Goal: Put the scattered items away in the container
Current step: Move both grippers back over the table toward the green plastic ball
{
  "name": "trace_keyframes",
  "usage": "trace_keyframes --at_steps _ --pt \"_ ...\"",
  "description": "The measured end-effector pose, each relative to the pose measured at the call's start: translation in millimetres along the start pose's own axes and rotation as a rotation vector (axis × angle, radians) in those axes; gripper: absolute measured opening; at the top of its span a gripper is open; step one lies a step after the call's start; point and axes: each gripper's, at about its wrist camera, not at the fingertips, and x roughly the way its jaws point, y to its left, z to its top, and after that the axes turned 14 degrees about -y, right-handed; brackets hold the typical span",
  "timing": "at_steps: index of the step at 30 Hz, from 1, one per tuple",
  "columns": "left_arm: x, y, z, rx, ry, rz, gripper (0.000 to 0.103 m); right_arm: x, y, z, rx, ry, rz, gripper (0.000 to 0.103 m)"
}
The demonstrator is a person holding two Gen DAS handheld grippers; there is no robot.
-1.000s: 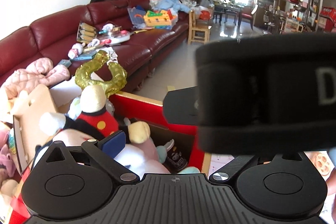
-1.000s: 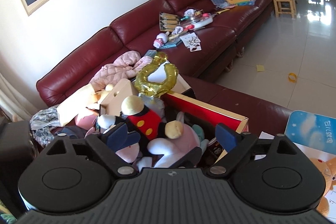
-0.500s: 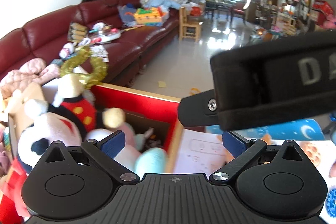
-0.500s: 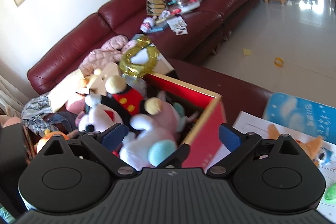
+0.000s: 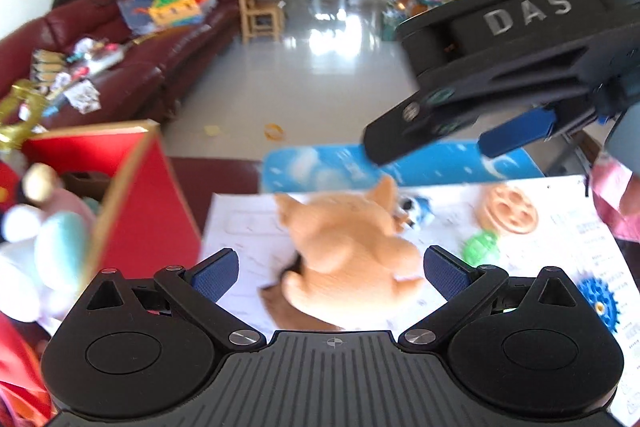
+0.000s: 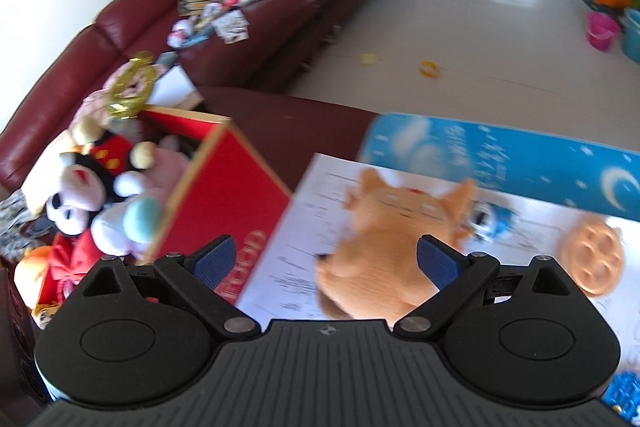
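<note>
Container (image 6: 224, 195), a red box brimming with plush toys, is sitting beside a maroon sofa (image 6: 248, 27); right of it, an orange plush cat (image 5: 348, 247) is lying on white paper (image 5: 248, 227), ears pointing away. Both the left gripper (image 5: 331, 271) and right gripper (image 6: 326, 261) are hovering spread wide, empty.

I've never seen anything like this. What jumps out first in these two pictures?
An orange plush cat lies on white paper, framed by the open right gripper. To its left stands a red box overflowing with stuffed toys. Behind stretches a dark red sofa strewn with clutter, and a blue starry board lies beyond the cat.
</note>
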Motion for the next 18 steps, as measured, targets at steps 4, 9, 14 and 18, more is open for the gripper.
trace_keyframes --at_steps 4,9,14,18 --pt "15.7 -18.2 -9.1 -0.002 0.044 -0.031 0.103 -5.9 -40.6 -9.4 0.008 -0.026 -0.081 0.097" --pt "36.2 -38.8 -19.1 0.028 0.083 -0.059 0.103 -5.6 -104.4 -28.0 0.101 -0.028 -0.205 0.097" --pt "53.8 -43.9 -23.8 0.004 0.117 -0.075 0.103 23.9 -163.4 -71.0 0.328 0.062 -0.292 0.091" --pt "61.2 -43.1 -31.4 -0.007 0.146 -0.074 0.103 52.5 -190.4 -103.2 0.457 0.135 -0.374 0.08"
